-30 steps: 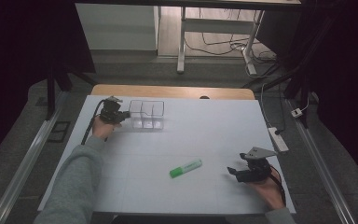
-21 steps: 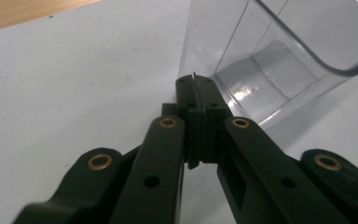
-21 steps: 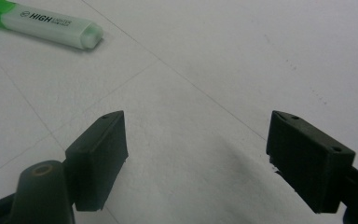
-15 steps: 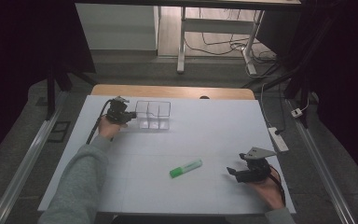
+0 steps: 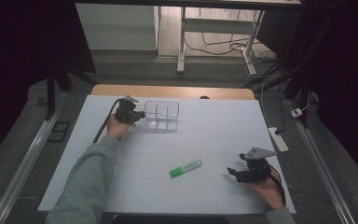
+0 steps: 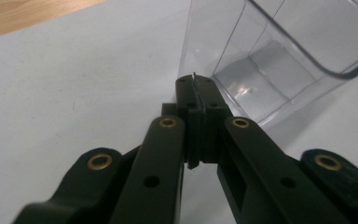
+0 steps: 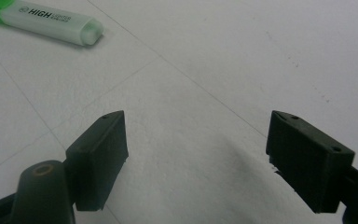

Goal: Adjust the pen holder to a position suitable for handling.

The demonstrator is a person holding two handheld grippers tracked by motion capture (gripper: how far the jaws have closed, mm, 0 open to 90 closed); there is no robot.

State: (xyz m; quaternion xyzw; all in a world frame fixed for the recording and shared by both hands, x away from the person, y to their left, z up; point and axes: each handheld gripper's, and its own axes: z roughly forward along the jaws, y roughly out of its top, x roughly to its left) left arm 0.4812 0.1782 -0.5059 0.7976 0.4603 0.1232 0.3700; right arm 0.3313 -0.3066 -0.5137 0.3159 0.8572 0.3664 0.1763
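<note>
The left gripper (image 5: 139,114) sits at the far left part of the white bench (image 5: 205,140), its jaws pinched tight on the thin near wall of a clear plastic box (image 5: 162,115). In the left gripper view the two pads meet with only a sliver of that wall (image 6: 194,77) showing above them, so how deep the wall runs between them is hidden. The box (image 6: 279,56) stands upright on the bench, and its top and far side are cut off by the frame there. From the high view it has inner dividers, but the clear walls blur into the white surface and the number of compartments is hard to count. Whether anything lies inside cannot be made out.

The right gripper (image 5: 235,172) rests low at the near right of the bench, held in a hand (image 5: 268,191) that the bottom edge partly crops. Its jaws stand wide apart with nothing between them; the right gripper view shows bare bench (image 7: 191,93) in the gap.

A green highlighter (image 5: 185,168) lies flat on the bench between the two grippers, nearer the right one and well apart from the box. In the right gripper view only its pale capped end (image 7: 51,23) shows, the green body cut off at the top left corner. A grey sleeve (image 5: 86,186) covers the left forearm.
</note>
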